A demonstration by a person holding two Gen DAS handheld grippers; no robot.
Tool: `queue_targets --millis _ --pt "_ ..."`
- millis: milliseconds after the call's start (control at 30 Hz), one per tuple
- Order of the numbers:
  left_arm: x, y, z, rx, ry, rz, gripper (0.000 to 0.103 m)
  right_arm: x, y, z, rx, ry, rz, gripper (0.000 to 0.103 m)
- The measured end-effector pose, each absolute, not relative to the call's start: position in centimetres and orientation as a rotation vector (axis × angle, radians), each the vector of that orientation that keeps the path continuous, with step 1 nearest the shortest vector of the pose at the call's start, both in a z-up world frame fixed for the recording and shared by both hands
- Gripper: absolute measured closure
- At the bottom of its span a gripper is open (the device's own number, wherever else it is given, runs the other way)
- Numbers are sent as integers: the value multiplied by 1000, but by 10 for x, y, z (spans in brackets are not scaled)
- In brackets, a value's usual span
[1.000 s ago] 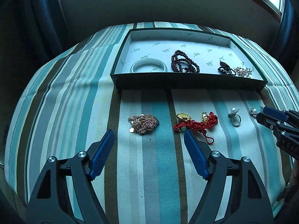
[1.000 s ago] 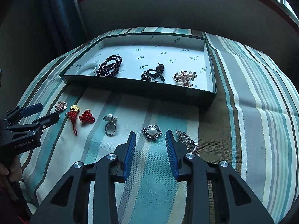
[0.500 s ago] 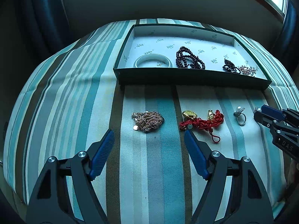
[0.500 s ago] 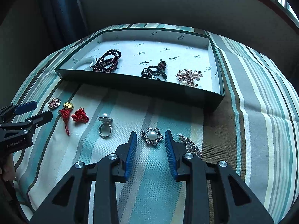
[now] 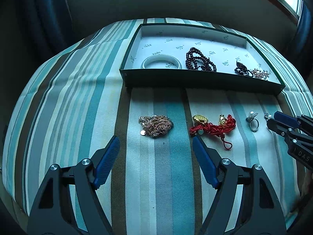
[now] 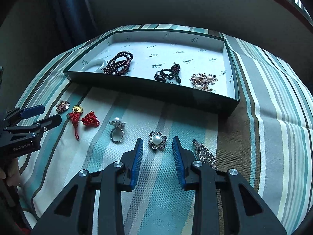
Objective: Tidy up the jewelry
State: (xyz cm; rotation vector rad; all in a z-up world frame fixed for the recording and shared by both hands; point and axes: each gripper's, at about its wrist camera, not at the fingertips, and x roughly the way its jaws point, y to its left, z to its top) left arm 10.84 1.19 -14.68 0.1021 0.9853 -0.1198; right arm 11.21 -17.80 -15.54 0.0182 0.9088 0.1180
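A green box (image 5: pixel 203 82) (image 6: pixel 148 90) with white lining holds a white bangle (image 5: pixel 161 63), dark bead strings (image 5: pixel 199 61), a dark knotted piece (image 6: pixel 172 73) and a pearl brooch (image 6: pixel 203 80). On the striped cloth lie a pink-gold chain pile (image 5: pixel 155 125), a red cord charm with gold pieces (image 5: pixel 212 126), a pearl ring (image 6: pixel 116 130), a pearl flower brooch (image 6: pixel 157 141) and a crystal clip (image 6: pixel 204 153). My left gripper (image 5: pixel 156 139) is open just short of the chain pile. My right gripper (image 6: pixel 157 140) is open, its fingers on either side of the flower brooch.
The striped cloth (image 5: pixel 78 98) covers a table that drops off at the left, right and near edges. A dark curtain (image 6: pixel 68 19) and a wall stand behind the box. The left gripper also shows at the left of the right wrist view (image 6: pixel 42 115).
My right gripper has moved forward and down until its fingers flank the flower brooch. My left gripper has shifted slightly forward towards the chain pile.
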Motion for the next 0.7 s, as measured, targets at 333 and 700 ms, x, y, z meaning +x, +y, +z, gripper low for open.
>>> queue_targets --millis 333,700 --pt "108 10 -147 103 988 -118 27 111 -174 -158 -24 901 124 81" --pt "110 15 -150 91 995 -106 27 104 -181 -157 -5 898 105 81"
